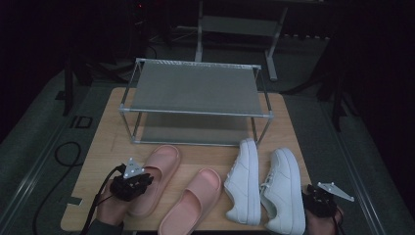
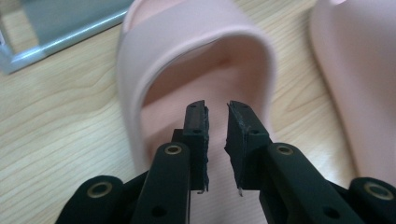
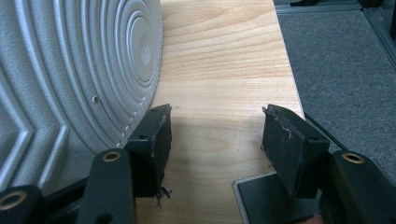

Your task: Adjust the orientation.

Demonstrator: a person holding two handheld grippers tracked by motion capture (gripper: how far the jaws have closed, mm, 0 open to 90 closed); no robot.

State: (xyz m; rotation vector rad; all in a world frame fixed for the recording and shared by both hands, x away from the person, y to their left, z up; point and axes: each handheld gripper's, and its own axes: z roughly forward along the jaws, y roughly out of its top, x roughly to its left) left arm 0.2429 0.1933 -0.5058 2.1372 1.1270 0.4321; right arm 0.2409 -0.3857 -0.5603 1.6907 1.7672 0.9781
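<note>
Two pink slides lie on the wooden board [image 1: 105, 142]: one slide [image 1: 160, 169] at the left and a second slide [image 1: 193, 203] beside it. To their right are two white sneakers [image 1: 243, 183] [image 1: 285, 188], tipped on their sides. My left gripper [image 1: 139, 182] hovers over the heel of the left slide [image 2: 196, 32], aimed into the strap opening. Its jaws are open by a narrow gap with nothing between them [image 2: 217, 108]. My right gripper [image 1: 315, 198] is wide open [image 3: 217, 114] on the board, just right of the ribbed sneaker sole [image 3: 70, 70]. Its left jaw almost touches that sole.
A two-tier metal shoe rack [image 1: 195, 88] stands at the back of the board; its lower rail [image 2: 56, 42] runs just past the left slide. The board's right edge and grey carpet [image 3: 341, 60] lie close to my right gripper. A black cable [image 1: 66, 154] loops on the floor at the left.
</note>
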